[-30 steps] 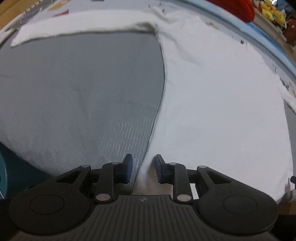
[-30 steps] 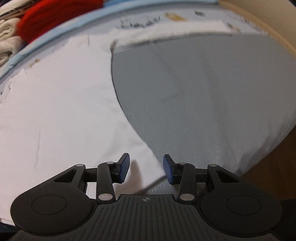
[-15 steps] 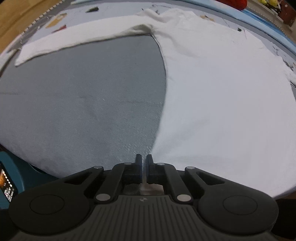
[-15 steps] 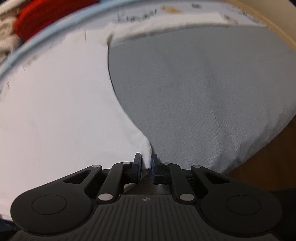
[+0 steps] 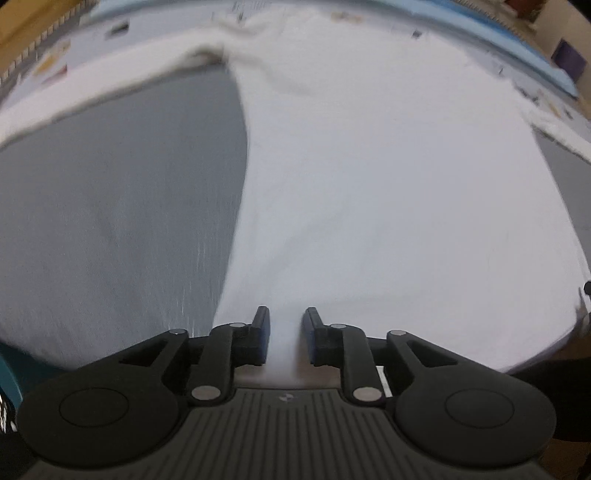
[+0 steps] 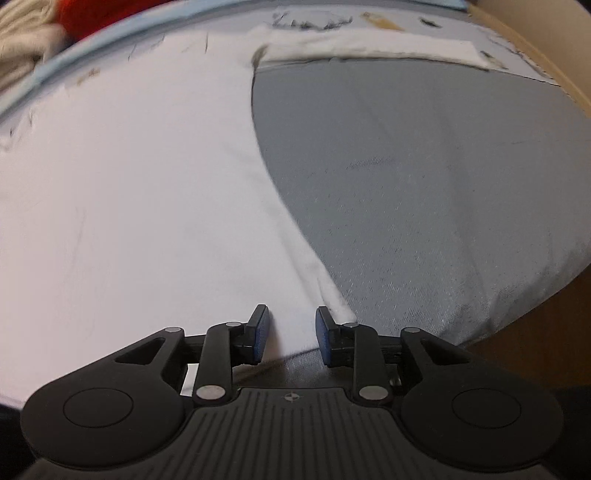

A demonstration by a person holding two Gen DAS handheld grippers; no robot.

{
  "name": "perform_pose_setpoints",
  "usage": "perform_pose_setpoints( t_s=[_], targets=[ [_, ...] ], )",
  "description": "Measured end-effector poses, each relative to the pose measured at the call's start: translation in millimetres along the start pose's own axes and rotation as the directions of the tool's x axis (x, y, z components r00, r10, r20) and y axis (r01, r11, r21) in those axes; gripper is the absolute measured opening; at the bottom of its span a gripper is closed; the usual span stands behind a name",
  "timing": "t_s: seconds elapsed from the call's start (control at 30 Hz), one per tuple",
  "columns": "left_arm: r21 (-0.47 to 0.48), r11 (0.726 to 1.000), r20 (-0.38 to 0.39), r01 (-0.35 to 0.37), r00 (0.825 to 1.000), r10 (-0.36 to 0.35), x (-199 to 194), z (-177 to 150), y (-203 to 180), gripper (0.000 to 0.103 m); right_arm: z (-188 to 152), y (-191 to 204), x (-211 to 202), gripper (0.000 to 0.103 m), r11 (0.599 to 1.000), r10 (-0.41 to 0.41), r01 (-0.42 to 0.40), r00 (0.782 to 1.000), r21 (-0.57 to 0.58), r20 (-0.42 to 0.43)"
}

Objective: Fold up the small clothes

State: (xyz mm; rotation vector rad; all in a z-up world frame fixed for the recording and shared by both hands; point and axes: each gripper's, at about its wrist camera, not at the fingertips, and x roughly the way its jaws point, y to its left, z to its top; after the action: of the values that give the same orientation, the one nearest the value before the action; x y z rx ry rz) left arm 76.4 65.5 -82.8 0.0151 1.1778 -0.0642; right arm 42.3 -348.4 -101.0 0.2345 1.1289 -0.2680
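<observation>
Far edge lost to blur, near hem hidden

Motion blur smeared the white shirt's [image 5: 388, 177] collar; the left gripper [image 5: 286, 338] body hid its hem, and red fabric [image 6: 107, 13] was cropped.

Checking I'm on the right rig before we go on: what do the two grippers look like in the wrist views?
Both look alike. The left gripper and right gripper each have a matte black ribbed body, round side housings, black linkage arms with silver pivot pins, and blue pads on the fingers. A small round crosshair mark sits at the body's centre. No cables or sleeves show.
</observation>
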Motion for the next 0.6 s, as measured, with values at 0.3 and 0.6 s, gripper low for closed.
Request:
perform_pose_setpoints(
  t_s=[0.3,0.6],
  targets=[
    [0.030,1.000,0.033,0.004,0.999,-0.005,4,7,-9,0.042,7,14,3,0.042,0.999,-0.015,0.015,1.000,-0.050,0.013],
    [0.039,0.999,0.350,0.028,0.936,-0.040,-45,24,-18,0.059,21,28,-65,0.042,0.994,0.096,-0.106,0.923,0.007,0.374]
  ],
)
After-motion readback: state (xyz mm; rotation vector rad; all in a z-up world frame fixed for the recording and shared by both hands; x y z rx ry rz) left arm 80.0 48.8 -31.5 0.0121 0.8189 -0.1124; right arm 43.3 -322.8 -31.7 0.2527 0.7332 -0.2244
